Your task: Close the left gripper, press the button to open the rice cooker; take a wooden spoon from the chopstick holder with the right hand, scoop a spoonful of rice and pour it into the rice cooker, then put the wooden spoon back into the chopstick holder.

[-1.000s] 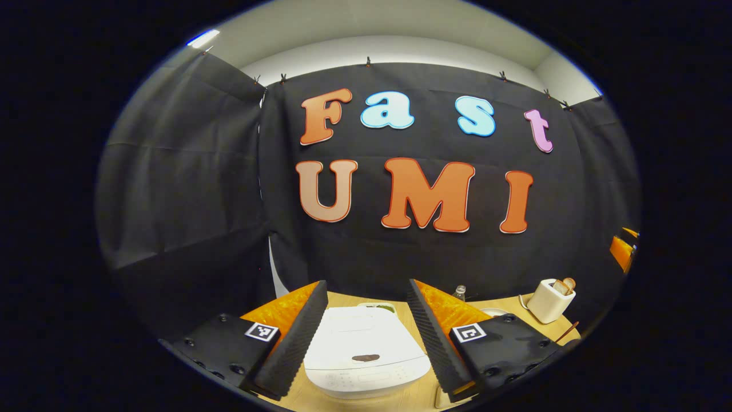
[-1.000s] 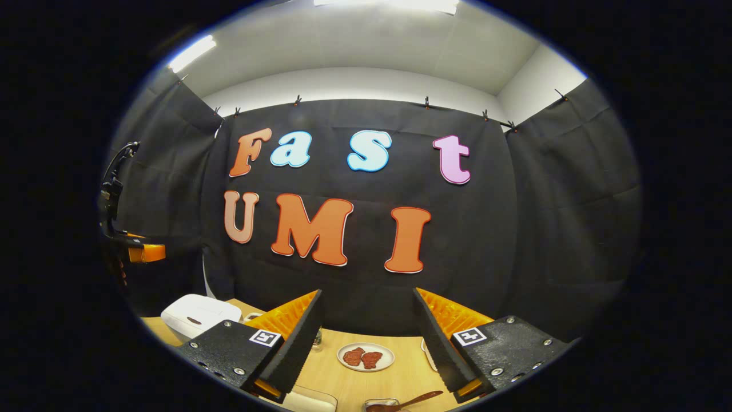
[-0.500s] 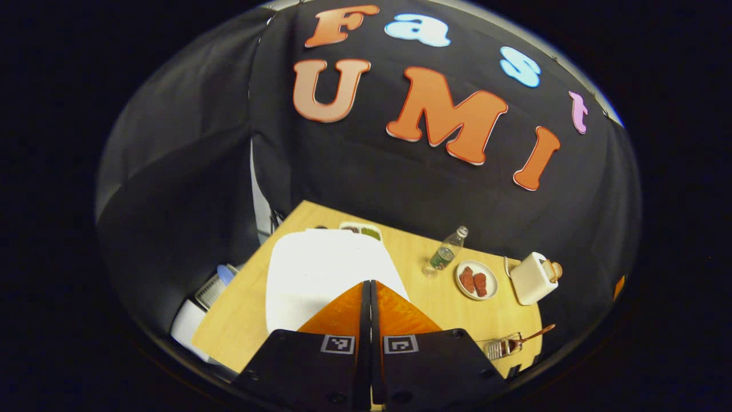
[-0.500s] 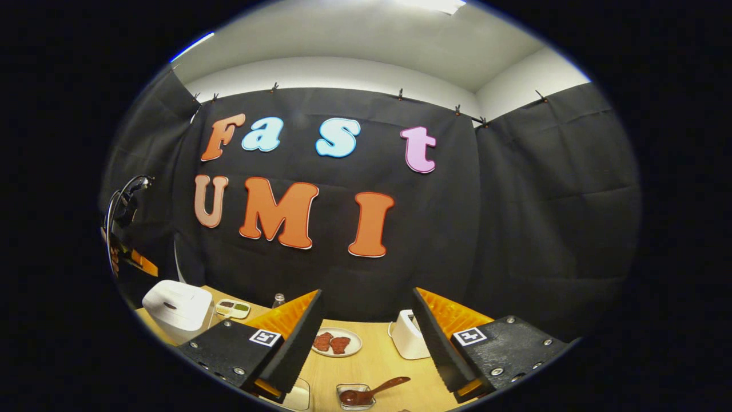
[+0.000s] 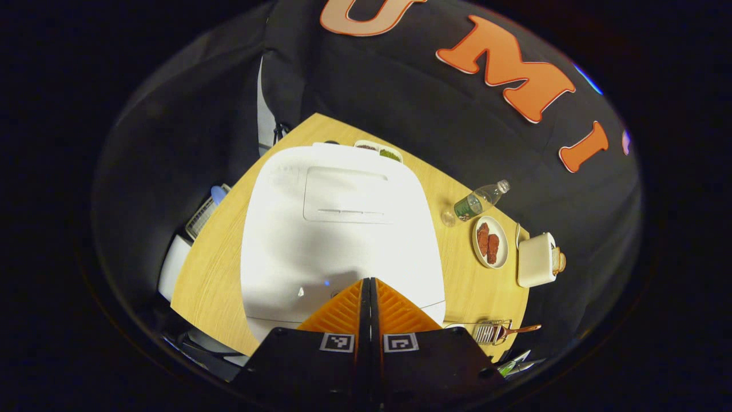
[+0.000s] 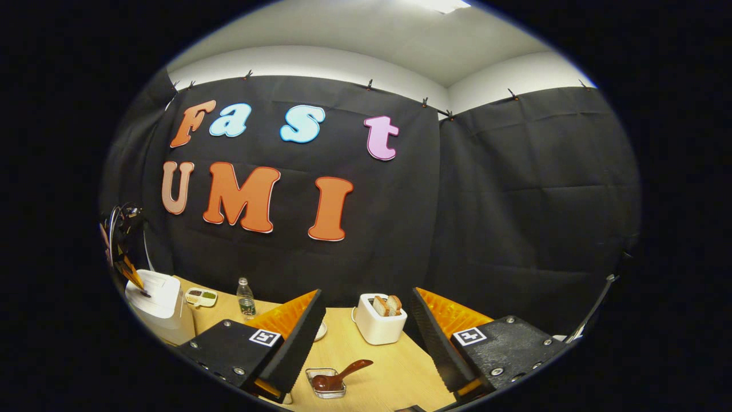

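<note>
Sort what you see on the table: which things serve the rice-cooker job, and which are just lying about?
For the job:
rice cooker
wooden spoon
chopstick holder
left gripper
right gripper

Lying about:
toaster
water bottle
plate of meat
small divided dish

the left gripper view looks steeply down, close over the rice cooker (image 5: 337, 223); the right gripper view faces level across the table (image 6: 389, 366); both share the toaster (image 6: 378, 320).

No readable text, brand or number anywhere. Only square black-and-white coded markers on the left gripper (image 5: 370, 281) and right gripper (image 6: 366, 317); bottle (image 5: 474, 203) label too small to read.
</note>
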### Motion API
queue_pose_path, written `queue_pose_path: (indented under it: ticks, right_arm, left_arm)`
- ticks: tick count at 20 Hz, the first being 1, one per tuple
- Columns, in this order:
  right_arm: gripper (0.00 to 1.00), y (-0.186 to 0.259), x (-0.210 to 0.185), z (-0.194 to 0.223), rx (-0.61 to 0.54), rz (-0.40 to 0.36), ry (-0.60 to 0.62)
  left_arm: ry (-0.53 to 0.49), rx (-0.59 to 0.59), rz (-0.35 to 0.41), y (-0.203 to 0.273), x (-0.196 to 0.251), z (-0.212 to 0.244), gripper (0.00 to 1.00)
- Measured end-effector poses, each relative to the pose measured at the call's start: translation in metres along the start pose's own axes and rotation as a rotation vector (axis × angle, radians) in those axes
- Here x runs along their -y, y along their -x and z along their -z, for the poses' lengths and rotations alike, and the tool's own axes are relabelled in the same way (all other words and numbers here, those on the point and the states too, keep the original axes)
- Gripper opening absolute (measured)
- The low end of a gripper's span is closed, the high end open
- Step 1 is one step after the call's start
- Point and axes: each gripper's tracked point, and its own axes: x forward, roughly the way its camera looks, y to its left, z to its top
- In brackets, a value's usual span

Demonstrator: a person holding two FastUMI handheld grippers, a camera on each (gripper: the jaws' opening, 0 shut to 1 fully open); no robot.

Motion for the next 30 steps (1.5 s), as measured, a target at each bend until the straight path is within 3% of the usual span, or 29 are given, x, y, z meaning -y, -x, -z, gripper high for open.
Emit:
queue_pose_path:
  ticks: [2,9,12,16,18,22,23,26,27,28,29,30]
  right_arm:
    - [0.94,0.0,0.009,0.0,0.003,0.038,-0.012]
    - [0.94,-0.006,0.005,0.02,-0.041,0.027,-0.02]
    - [0.94,-0.013,0.004,0.034,-0.066,0.02,-0.013]
    - [0.94,-0.023,-0.006,0.06,-0.138,-0.021,-0.037]
    - [0.94,-0.025,-0.012,0.075,-0.184,-0.051,-0.028]
    - [0.95,-0.027,-0.024,0.094,-0.24,-0.123,-0.039]
    - [0.95,-0.026,-0.027,0.099,-0.261,-0.14,-0.046]
    - [0.95,-0.03,-0.034,0.12,-0.33,-0.181,-0.087]
    - [0.95,-0.031,-0.034,0.128,-0.357,-0.193,-0.109]
    - [0.95,-0.032,-0.036,0.138,-0.389,-0.201,-0.132]
    - [0.95,-0.034,-0.038,0.147,-0.421,-0.212,-0.156]
    - [0.95,-0.036,-0.039,0.156,-0.449,-0.213,-0.178]
  left_arm:
    - [0.0,0.01,-0.016,-0.006,-0.002,0.001,0.05]
    - [-0.053,0.047,-0.039,-0.006,0.001,0.009,0.05]
    - [-0.096,0.2,-0.03,0.02,0.011,-0.013,0.05]
    - [-0.169,0.567,-0.026,0.081,0.033,-0.078,0.02]
    - [-0.187,0.712,-0.037,0.121,0.037,-0.096,0.05]
    - [-0.213,0.824,-0.039,0.161,0.046,-0.087,0.05]
    - [-0.224,0.844,-0.052,0.167,0.047,-0.082,0.08]
    - [-0.286,0.884,-0.116,0.179,0.045,-0.066,0.05]
    - [-0.31,0.903,-0.121,0.184,0.05,-0.06,0.08]
    - [-0.334,0.92,-0.127,0.19,0.054,-0.054,0.19]
    - [-0.358,0.936,-0.131,0.196,0.058,-0.046,0.39]
    - [-0.381,0.955,-0.132,0.202,0.063,-0.04,0.47]
